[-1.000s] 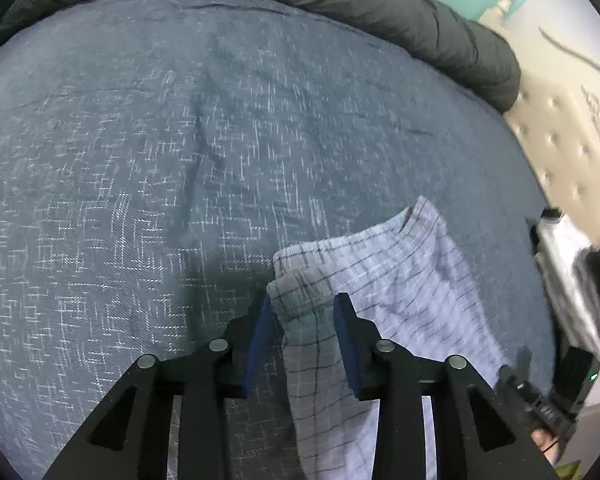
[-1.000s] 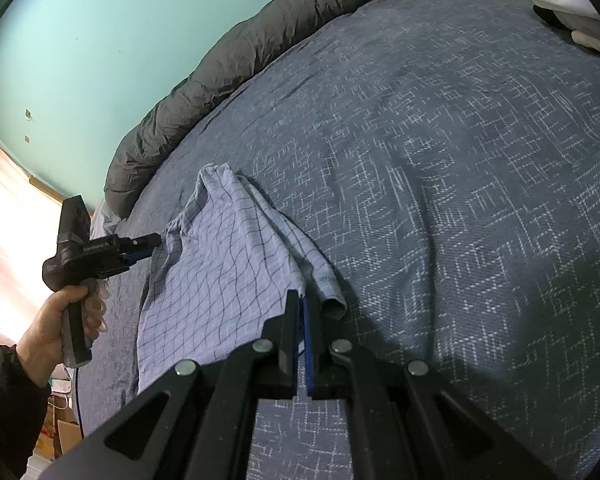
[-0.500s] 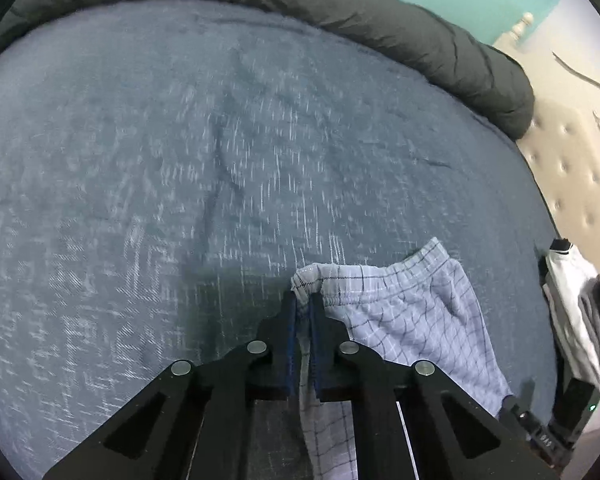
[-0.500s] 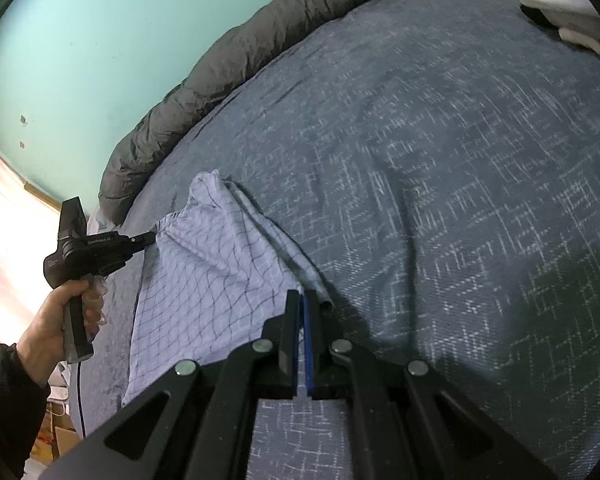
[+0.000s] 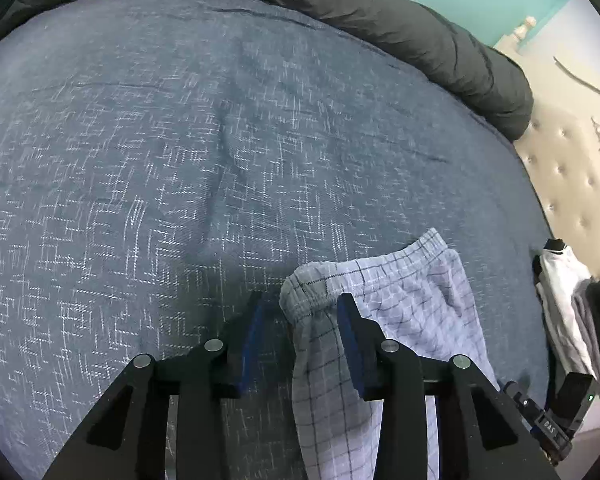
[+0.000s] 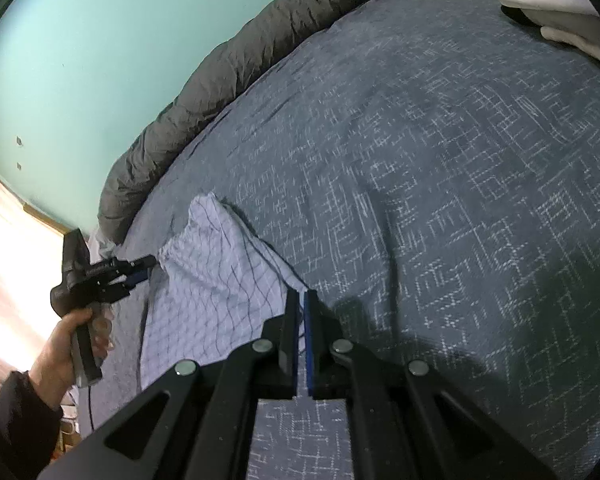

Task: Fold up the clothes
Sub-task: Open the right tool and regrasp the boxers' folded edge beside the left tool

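A pair of light blue checked pyjama trousers [image 5: 412, 292] lies on the dark blue bedspread [image 5: 180, 152]. My left gripper [image 5: 300, 312] is open, and the gathered waistband corner sits loose between its blue pads. In the right wrist view the trousers [image 6: 216, 276] spread to the left. My right gripper [image 6: 301, 300] is shut on their near edge. The left gripper [image 6: 138, 270] also shows there, held in a hand by the far corner.
A dark grey duvet [image 5: 380, 12] is bunched along the far side of the bed. A pile of white and grey clothes [image 5: 568, 304] lies by the beige tufted headboard [image 5: 572, 168]. The wall [image 6: 80, 60] is turquoise.
My left gripper was open, shut on the waistband corner half a second ago, and has opened again. The trousers have been pulled flatter and wider. My right gripper has stayed shut on the fabric.
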